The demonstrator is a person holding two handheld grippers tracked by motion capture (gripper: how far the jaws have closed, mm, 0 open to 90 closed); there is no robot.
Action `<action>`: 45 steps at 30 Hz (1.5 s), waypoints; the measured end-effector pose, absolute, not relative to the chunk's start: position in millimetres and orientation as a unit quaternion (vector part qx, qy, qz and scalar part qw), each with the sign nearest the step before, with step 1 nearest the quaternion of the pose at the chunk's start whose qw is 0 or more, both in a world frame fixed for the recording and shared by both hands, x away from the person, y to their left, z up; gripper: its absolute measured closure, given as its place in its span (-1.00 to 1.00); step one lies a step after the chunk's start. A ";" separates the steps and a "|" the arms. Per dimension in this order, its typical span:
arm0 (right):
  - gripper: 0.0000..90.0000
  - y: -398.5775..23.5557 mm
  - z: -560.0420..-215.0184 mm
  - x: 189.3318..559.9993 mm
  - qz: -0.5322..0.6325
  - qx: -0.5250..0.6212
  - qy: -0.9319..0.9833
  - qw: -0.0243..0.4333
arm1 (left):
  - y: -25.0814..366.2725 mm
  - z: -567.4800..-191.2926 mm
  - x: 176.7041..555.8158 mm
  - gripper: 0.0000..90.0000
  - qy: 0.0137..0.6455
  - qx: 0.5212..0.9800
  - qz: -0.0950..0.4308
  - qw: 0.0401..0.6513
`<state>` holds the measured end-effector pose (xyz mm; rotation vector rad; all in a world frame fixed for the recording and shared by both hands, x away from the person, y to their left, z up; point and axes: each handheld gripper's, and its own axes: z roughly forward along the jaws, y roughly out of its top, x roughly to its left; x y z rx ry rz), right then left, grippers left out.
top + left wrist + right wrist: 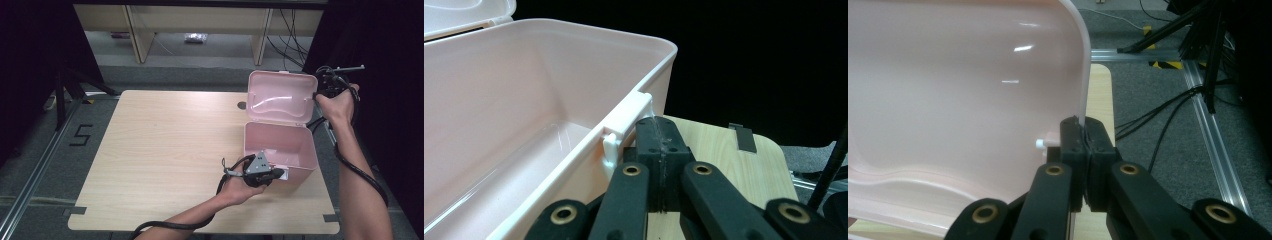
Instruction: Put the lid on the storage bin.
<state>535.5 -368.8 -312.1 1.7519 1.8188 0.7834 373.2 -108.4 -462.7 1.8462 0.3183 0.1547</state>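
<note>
Pink lid point(280, 96) is being pinched at its 3 o'clock edge by right tongs point(320, 93); left tongs point(281, 174) are clamping the box point(280, 145) latch at 6 o'clock.

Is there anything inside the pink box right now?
No, the high view shows the pink box open and its inside bare.

Pale pink plastic box point(280, 145) stands at the table's right side, its hinged lid point(281, 97) raised upright, seemingly empty.
</note>
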 end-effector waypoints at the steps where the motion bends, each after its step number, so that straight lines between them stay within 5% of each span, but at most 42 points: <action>1: 1.00 -370.7 -312.0 535.4 0.285 0.634 0.674 0.251 | -108.4 -462.6 373.2 1.00 0.137 0.793 0.066 0.590; 45: 1.00 -363.4 -319.2 507.4 0.344 0.619 0.636 0.306 | -108.8 -462.2 373.6 1.00 0.137 0.794 0.067 0.589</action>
